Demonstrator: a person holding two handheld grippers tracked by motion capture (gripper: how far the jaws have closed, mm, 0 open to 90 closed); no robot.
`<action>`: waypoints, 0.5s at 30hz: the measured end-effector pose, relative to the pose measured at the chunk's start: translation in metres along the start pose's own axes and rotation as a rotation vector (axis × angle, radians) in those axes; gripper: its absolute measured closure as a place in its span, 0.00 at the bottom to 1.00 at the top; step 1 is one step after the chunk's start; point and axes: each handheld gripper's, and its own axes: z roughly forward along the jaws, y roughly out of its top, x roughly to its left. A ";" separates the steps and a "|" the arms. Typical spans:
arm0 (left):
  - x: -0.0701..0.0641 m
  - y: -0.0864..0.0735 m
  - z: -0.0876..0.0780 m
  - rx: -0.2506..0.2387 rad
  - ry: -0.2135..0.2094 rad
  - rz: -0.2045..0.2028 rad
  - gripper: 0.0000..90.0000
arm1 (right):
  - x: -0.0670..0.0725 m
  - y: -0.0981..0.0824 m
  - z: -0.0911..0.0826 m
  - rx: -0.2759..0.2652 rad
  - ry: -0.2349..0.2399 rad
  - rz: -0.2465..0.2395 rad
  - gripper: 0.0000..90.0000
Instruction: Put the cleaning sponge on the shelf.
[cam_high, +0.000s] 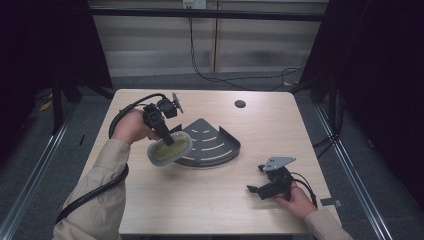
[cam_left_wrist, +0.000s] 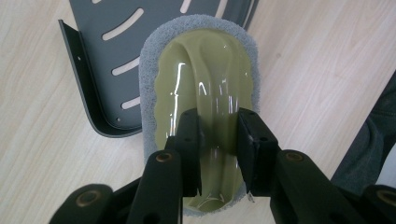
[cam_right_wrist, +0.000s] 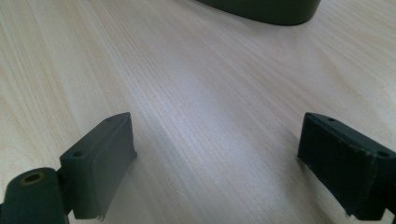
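The left tool (cam_high: 166, 136) is closed on the raised ridge of an oval scrubbing pad with a glossy olive-green plastic top and a grey sponge rim (cam_high: 170, 149), its two black jaws pinching that ridge from either side in the left gripper view, where the pad (cam_left_wrist: 205, 88) fills the middle. The pad is held tilted above the bench, its far end over the near left edge of a dark grey quarter-round metal corner shelf with slots and a low raised wall (cam_high: 212, 145); whether the two touch cannot be told from the pictures. That shelf lies flat near the middle of the light wooden bench (cam_high: 210, 200), and its upright wall (cam_left_wrist: 81, 70) stands just beside the pad, the one thing close enough to block a sideways sweep of the left tool. The right tool (cam_high: 256, 190) rests low on the bench near the front right corner, well apart from the shelf, with its jaws spread wide and nothing between them; in the right gripper view bare wood lies between its fingers (cam_right_wrist: 100, 163), and the curved shelf wall (cam_right_wrist: 266, 11) shows far ahead. A small dark round hole (cam_high: 240, 104) sits near the far edge of the bench. Open wood runs across the front and the whole right half, while the bench's left edge is close behind the left hand (cam_high: 131, 127).
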 end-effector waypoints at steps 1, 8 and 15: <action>0.001 0.001 0.000 0.001 0.002 -0.002 0.80 | 0.000 0.000 0.000 0.000 0.001 0.000 0.11; 0.005 0.006 -0.001 -0.009 0.025 -0.029 0.80 | 0.000 0.000 0.000 0.000 0.001 0.001 0.11; 0.007 0.012 0.000 -0.014 0.040 -0.040 0.80 | 0.000 0.000 0.000 0.000 0.001 0.001 0.11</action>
